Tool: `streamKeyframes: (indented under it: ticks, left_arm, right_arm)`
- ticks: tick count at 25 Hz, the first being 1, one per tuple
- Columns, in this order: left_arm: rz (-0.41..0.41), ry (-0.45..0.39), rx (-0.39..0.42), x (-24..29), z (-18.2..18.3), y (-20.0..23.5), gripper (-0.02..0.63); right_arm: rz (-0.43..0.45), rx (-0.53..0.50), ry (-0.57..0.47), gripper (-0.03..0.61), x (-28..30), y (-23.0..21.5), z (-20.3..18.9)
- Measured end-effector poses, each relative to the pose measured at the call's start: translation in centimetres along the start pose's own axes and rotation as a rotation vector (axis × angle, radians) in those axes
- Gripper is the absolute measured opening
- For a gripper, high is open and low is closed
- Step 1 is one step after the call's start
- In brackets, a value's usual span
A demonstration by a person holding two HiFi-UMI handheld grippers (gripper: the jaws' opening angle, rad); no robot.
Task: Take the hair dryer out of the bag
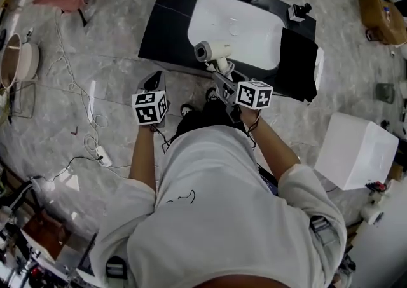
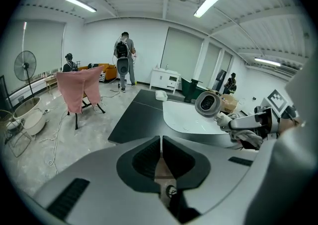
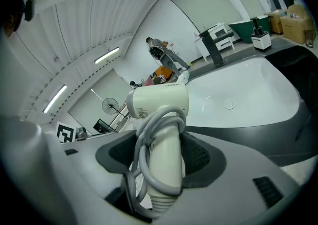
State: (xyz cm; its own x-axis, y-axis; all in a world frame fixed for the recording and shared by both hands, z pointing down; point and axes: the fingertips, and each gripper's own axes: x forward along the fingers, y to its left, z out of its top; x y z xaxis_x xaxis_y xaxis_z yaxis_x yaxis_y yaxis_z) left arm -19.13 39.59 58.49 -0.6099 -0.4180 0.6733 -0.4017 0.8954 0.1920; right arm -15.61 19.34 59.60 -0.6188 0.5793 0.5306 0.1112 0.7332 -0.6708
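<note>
Right gripper view: my right gripper clamps the hair dryer by its cord-wrapped handle. Rigid, slick plastic, probably light. Left gripper closed, empty.

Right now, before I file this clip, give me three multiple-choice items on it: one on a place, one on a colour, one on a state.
1. Where is the hair dryer?
A. On the floor
B. In the right claw
C. Inside a bag

2. What colour is the counter round the white basin?
A. Black
B. Red
C. Yellow

3. How is the left claw?
A. Wide open
B. Shut on a cord
C. Shut, empty

Answers:
1 B: the right gripper view shows it clamped by the handle.
2 A: the head view shows a black slab framing the basin.
3 C: its jaws meet with nothing between them.
</note>
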Motion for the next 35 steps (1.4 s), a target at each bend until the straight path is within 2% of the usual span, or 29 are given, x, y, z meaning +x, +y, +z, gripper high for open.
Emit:
streamKeyframes:
  ticks: [5,13,18,22,29,35]
  left_arm:
    - [0.019,-0.01,-0.043,1.8,0.8,0.5,0.031]
    - [0.06,0.027,-0.027,5.7,4.9,2.8,0.031]
    - [0.083,0.025,-0.038,7.2,7.3,4.0,0.031]
    - [0.084,0.056,-0.042,8.4,7.6,5.3,0.031]
    - [0.023,0.087,0.004,12.6,10.2,8.8,0.031]
    - [-0.104,0.149,0.117,16.2,12.0,12.4,0.031]
  right_arm:
    - [-0.016,-0.005,0.05,0.267,3.1,0.4,1.4]
    - [0.058,-0.053,0.12,0.267,9.3,0.1,6.2]
    - [0.054,-0.03,0.116,0.267,12.3,-0.7,9.1]
    - [0.031,0.012,0.109,0.267,14.0,-0.8,10.2]
    - [-0.003,0.042,0.08,0.267,17.8,-0.2,12.2]
    - [-0.121,0.103,0.038,0.267,21.5,0.0,12.4]
